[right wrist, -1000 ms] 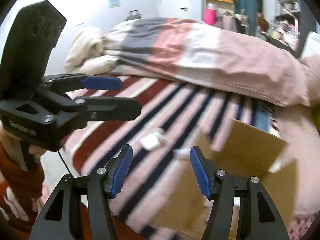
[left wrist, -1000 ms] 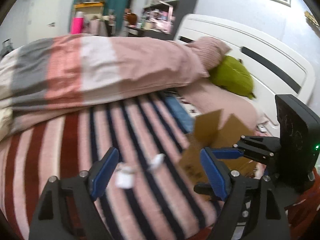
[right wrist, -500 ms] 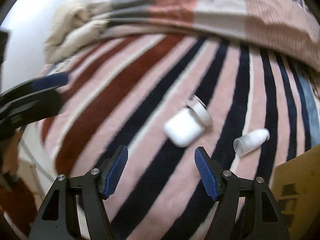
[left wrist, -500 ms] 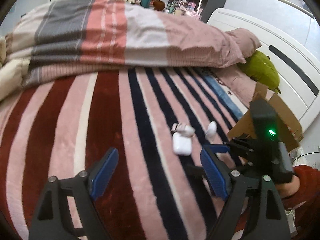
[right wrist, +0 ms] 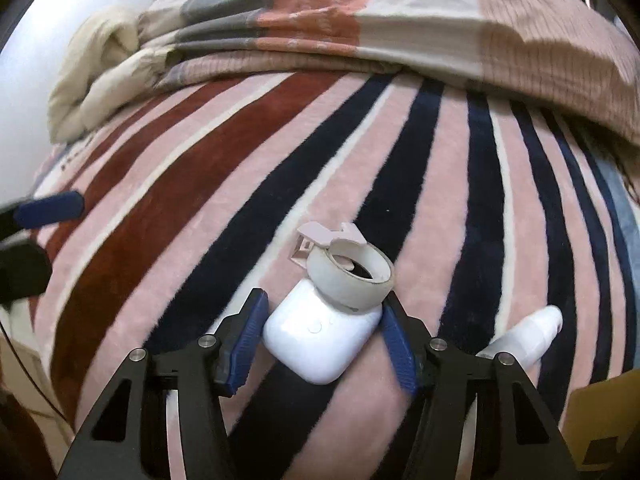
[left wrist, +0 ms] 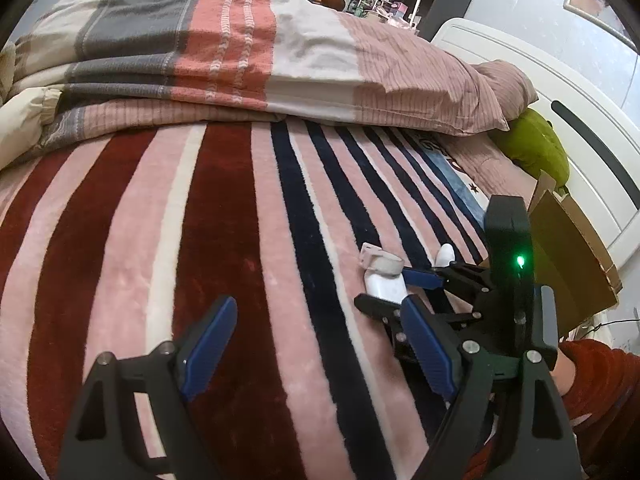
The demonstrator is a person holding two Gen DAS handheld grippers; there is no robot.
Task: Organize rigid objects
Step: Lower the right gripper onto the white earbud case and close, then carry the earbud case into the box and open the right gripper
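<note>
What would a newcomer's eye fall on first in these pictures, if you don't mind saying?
Probably the white earbud case, lying on the striped blanket between the open fingers of the right gripper. A roll of tape leans on its far edge, and a small white bottle lies to the right. The left gripper hovers open.

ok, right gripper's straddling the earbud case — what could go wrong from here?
1. The tape roll leans on the white case; lifting the case will likely tip or drag it.
2. The right gripper is open around the case, whose smooth rounded corners may slip.
3. The soft striped blanket may let the case sink.
</note>
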